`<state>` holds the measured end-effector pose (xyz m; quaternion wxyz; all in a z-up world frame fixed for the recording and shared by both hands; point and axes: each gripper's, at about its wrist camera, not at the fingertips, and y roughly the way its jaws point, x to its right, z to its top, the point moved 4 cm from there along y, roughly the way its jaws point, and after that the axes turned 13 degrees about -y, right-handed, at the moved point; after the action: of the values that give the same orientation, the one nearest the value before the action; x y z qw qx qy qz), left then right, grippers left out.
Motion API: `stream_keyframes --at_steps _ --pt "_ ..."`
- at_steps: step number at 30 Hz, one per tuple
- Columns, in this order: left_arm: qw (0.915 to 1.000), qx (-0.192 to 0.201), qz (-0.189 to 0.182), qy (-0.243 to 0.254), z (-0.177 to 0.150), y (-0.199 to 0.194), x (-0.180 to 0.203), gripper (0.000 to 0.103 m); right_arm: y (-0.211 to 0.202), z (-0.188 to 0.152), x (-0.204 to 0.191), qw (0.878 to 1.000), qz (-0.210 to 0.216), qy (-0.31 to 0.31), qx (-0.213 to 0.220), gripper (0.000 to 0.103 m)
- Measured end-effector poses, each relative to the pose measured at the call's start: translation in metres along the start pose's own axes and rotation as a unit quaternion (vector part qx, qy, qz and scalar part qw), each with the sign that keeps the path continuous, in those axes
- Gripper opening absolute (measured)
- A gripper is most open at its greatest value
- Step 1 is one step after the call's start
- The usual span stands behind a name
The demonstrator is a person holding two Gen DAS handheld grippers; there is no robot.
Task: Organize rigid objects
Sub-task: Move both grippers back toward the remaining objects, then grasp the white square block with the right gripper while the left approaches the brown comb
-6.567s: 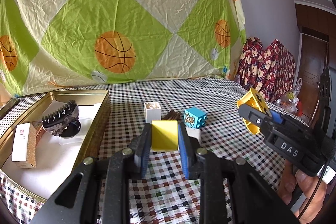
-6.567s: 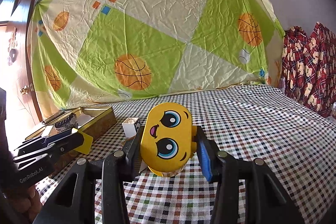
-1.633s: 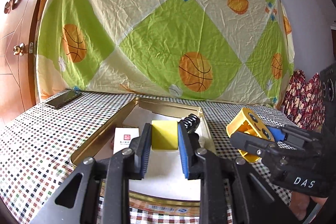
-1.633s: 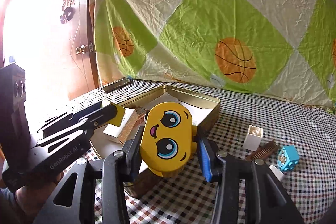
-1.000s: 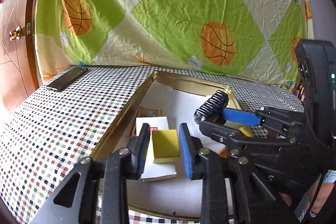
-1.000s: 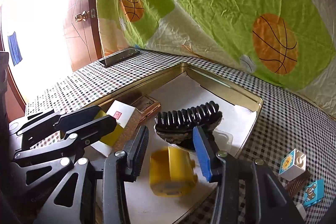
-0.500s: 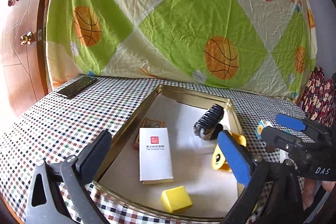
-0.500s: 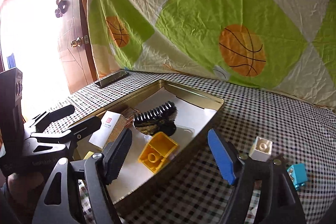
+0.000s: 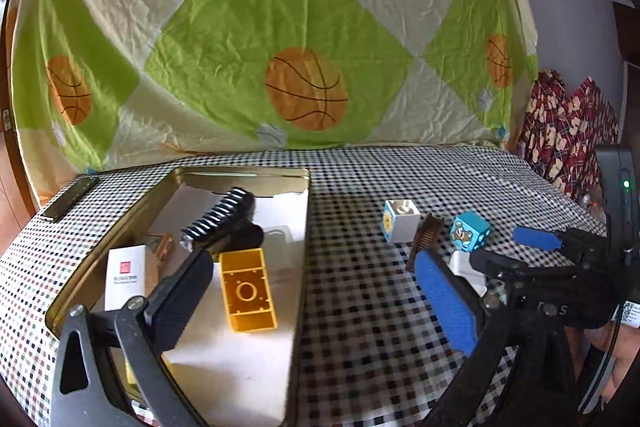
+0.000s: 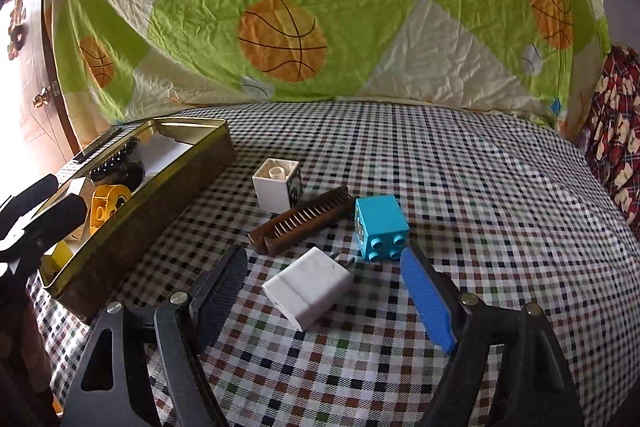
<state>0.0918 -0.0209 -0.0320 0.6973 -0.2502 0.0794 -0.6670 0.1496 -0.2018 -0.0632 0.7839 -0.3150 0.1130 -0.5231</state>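
Now the left gripper is wide open and holds nothing; its jaws opened a moment ago and nothing sits between the pads. From the left wrist view, the gold tin tray lies at about ten o'clock from the gripper. Inside it, the big yellow block lies with its hollow side up, close to the near black finger. A black hair clip sits behind the block at twelve o'clock from it, and a white card box lies at nine o'clock from it. Part of a small yellow piece peeks out at the near left of the tray, behind the gripper's frame. The right gripper is open too, with empty jaws that have just been opening. From the right wrist view, a white charger plug lies on the checked cloth right between its two fingers, but the pads do not press on it. Just past the blue finger pad, at about one o'clock, sits the blue block. A brown comb lies at twelve o'clock, touching the blue block, and the white block stands just behind the comb. The tray is at ten o'clock in this view.
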Motion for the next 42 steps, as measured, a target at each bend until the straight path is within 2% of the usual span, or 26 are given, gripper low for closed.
stream_keyframes --at_steps 4,10,11,12,13,18,24,31,36,40,42 --pt "0.9999 -0.01 -0.003 0.009 -0.003 0.007 0.013 0.102 0.013 0.004 -0.007 1.0 0.011 -0.007 -0.02 0.081" --pt "0.9997 -0.023 -0.002 0.005 -0.001 0.018 0.015 0.102 0.037 0.001 -0.012 0.997 0.028 -0.005 -0.073 0.081" --pt "0.9997 -0.024 -0.002 0.003 -0.001 0.019 0.014 0.102 0.04 0.001 -0.012 0.996 0.034 -0.005 -0.08 0.075" --pt "0.9996 -0.027 -0.003 0.002 -0.001 0.021 0.014 0.102 0.043 -0.001 -0.012 0.995 0.037 -0.005 -0.088 0.063" --pt "0.9996 -0.029 -0.005 0.001 -0.001 0.021 0.015 0.102 0.045 -0.001 -0.012 0.995 0.041 -0.005 -0.092 0.062" --pt "0.9989 -0.039 -0.02 0.014 -0.004 0.025 0.026 0.102 0.036 -0.004 -0.011 0.996 0.048 -0.006 -0.074 0.061" --pt "0.9974 -0.052 -0.038 0.031 -0.003 0.033 0.046 0.102 0.021 -0.009 0.002 0.999 0.002 -0.009 -0.052 0.061" --pt "0.995 -0.075 -0.041 0.051 -0.004 0.053 0.069 0.101 0.015 -0.013 0.039 0.999 -0.034 0.021 -0.037 0.061" --pt "0.9897 -0.115 -0.058 0.064 -0.009 0.073 0.088 0.093 0.014 -0.013 0.055 0.998 -0.045 0.036 -0.033 0.061" --pt "0.9829 -0.158 -0.067 0.067 -0.014 0.096 0.098 0.07 0.013 -0.013 0.06 0.998 -0.045 0.045 -0.027 0.061" --pt "0.9807 -0.17 -0.066 0.071 -0.017 0.103 0.1 0.067 0.012 -0.014 0.062 0.998 -0.04 0.052 -0.024 0.061"
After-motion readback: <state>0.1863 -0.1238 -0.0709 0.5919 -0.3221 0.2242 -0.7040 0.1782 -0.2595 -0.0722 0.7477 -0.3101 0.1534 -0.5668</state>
